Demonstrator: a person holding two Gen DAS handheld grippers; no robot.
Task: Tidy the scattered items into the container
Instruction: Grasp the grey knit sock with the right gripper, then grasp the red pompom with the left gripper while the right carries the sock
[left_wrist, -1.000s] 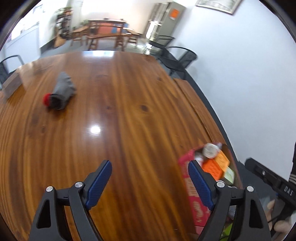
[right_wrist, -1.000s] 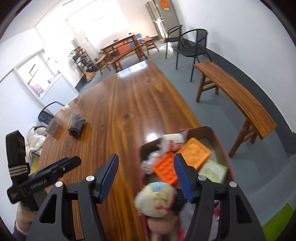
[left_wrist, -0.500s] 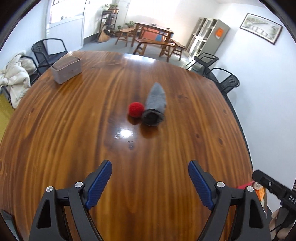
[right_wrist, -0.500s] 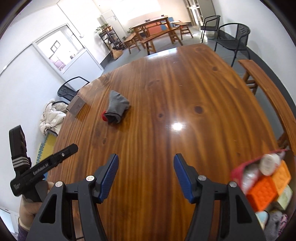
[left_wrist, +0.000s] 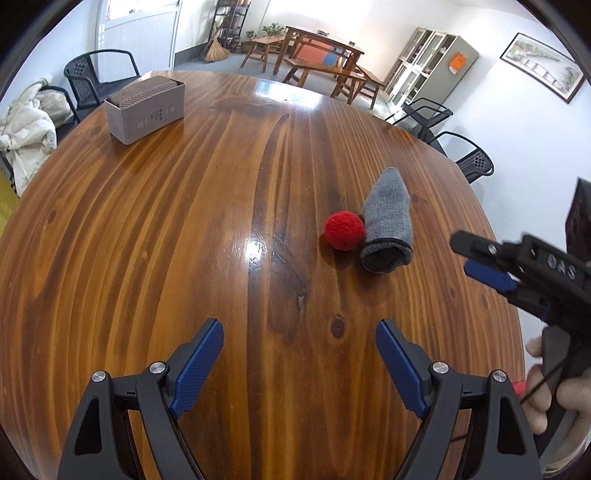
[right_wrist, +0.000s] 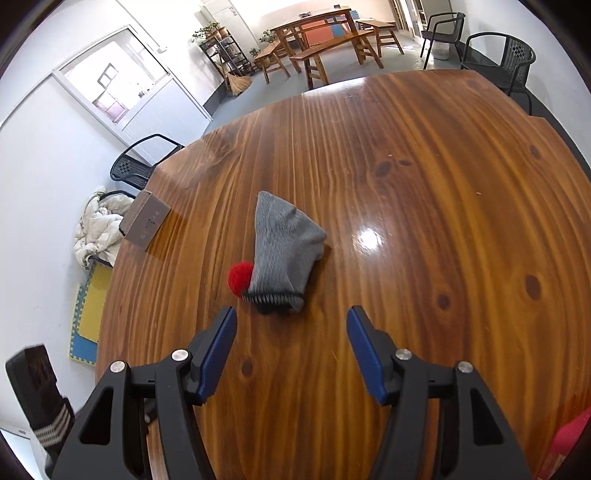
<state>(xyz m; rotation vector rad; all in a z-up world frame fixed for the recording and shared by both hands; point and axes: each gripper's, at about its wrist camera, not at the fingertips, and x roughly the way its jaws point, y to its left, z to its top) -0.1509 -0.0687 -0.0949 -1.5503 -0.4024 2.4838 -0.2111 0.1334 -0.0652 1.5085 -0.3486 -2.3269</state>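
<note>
The left gripper (left_wrist: 299, 354) is hanging over the wooden table (left_wrist: 147, 258) with its blue-padded jaws standing wide apart and nothing between them but bare wood. The right gripper (right_wrist: 291, 339) is also hovering above the table, its jaws standing apart and gripping nothing; in the left wrist view the right gripper (left_wrist: 480, 266) is showing at the right edge, with the person's hand (left_wrist: 554, 391) wrapping around its handle.

Taking the grey sock (right_wrist: 284, 251) as the landmark: it is lying flat on the table, its dark-edged cuff pointing toward the right gripper and sitting just beyond that gripper's fingertips, apart from them. The red ball (right_wrist: 241, 277) is resting right against the sock's left side near the cuff, touching it as far as the view shows. From the left wrist view, the grey sock (left_wrist: 386, 221) is lying well ahead and right of the left gripper, with the red ball (left_wrist: 344, 230) on the sock's left.

A grey box (left_wrist: 146, 107) is standing far from the sock, near the table's far left edge. A red corner of the container (right_wrist: 574, 432) is peeking in well to the right of the sock, at the frame's lower right edge.
</note>
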